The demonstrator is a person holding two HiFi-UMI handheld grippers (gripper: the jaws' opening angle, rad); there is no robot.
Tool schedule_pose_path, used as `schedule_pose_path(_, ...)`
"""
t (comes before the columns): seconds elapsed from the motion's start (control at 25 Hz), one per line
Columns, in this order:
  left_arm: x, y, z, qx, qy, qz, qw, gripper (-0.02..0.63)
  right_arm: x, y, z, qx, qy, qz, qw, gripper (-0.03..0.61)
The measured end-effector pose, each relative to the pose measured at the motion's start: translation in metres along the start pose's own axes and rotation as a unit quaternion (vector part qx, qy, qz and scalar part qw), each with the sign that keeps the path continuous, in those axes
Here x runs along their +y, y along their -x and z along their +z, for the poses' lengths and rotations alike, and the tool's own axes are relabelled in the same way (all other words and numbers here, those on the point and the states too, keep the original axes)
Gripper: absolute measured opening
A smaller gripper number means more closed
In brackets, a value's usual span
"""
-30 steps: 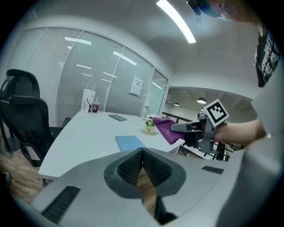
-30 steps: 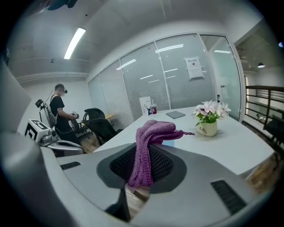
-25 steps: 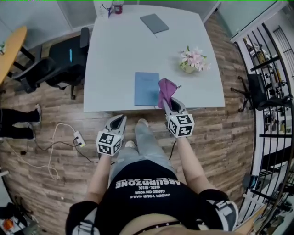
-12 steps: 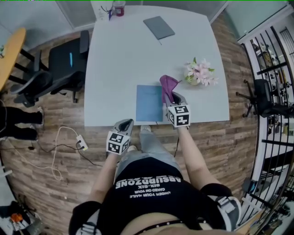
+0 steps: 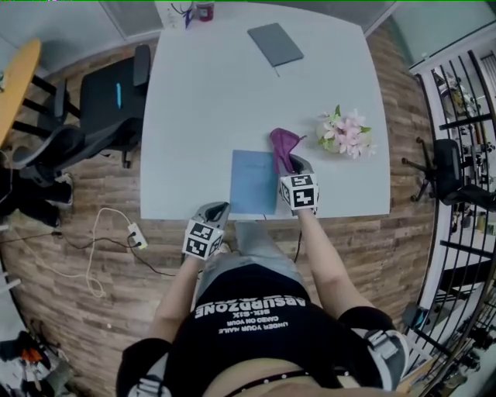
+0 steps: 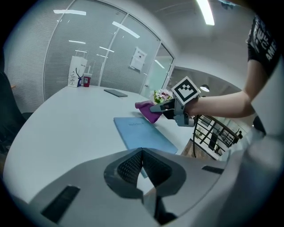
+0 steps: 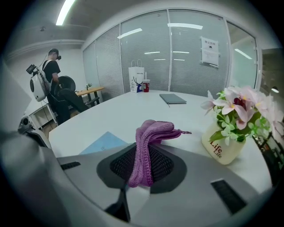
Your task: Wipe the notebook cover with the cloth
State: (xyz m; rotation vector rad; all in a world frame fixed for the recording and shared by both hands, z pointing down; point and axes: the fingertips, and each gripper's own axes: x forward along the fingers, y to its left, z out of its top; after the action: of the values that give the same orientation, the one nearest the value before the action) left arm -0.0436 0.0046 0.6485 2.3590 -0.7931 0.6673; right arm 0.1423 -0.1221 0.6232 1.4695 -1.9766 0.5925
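Observation:
A blue notebook (image 5: pixel 253 181) lies flat near the front edge of the white table (image 5: pixel 209 101); it also shows in the left gripper view (image 6: pixel 142 134) and at the left of the right gripper view (image 7: pixel 103 143). My right gripper (image 5: pixel 292 165) is shut on a purple cloth (image 5: pixel 283 146), held just right of the notebook above the table. The cloth (image 7: pixel 150 146) is pinched between the jaws and droops forward. My left gripper (image 5: pixel 215 210) sits at the table's front edge, left of the notebook, with its jaws closed together and nothing in them (image 6: pixel 142 166).
A vase of pink flowers (image 5: pixel 346 133) stands right of the cloth. A grey notebook (image 5: pixel 275 43) lies at the far side, with a bag and cup (image 5: pixel 190 11) at the back edge. Office chairs (image 5: pixel 93 108) stand at the left. Another person (image 7: pixel 51 84) stands far left.
The view has shifted closer to the table. My right gripper with the cloth has moved forward over the table beside the notebook. My left gripper has come up to the table's edge.

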Motion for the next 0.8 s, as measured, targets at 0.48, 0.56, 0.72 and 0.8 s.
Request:
schedule_pose_path(0.48,0.005,-0.029,-0.021,0.052,-0.01,-0.015,0.9985,0.017,0.007,-0.026,-0.014,0.024,0.01,0.009,1.0,0.08)
schedule_pose_path(0.56,0.002,-0.031,-0.022,0.063,-0.027,-0.019,0.9975,0.017,0.007,-0.028,-0.016,0.025,0.002,0.01,1.0,0.08)
schedule_pose_path(0.72,-0.002,-0.033,-0.023,0.077,-0.062,-0.027,0.9947,0.017,0.006,-0.031,-0.019,0.022,-0.023,0.014,0.999,0.08)
schedule_pose_path(0.8,-0.001,-0.034,-0.023,0.08,-0.059,-0.029,0.9947,0.017,0.009,-0.031,-0.018,0.024,-0.03,0.016,0.999,0.08)
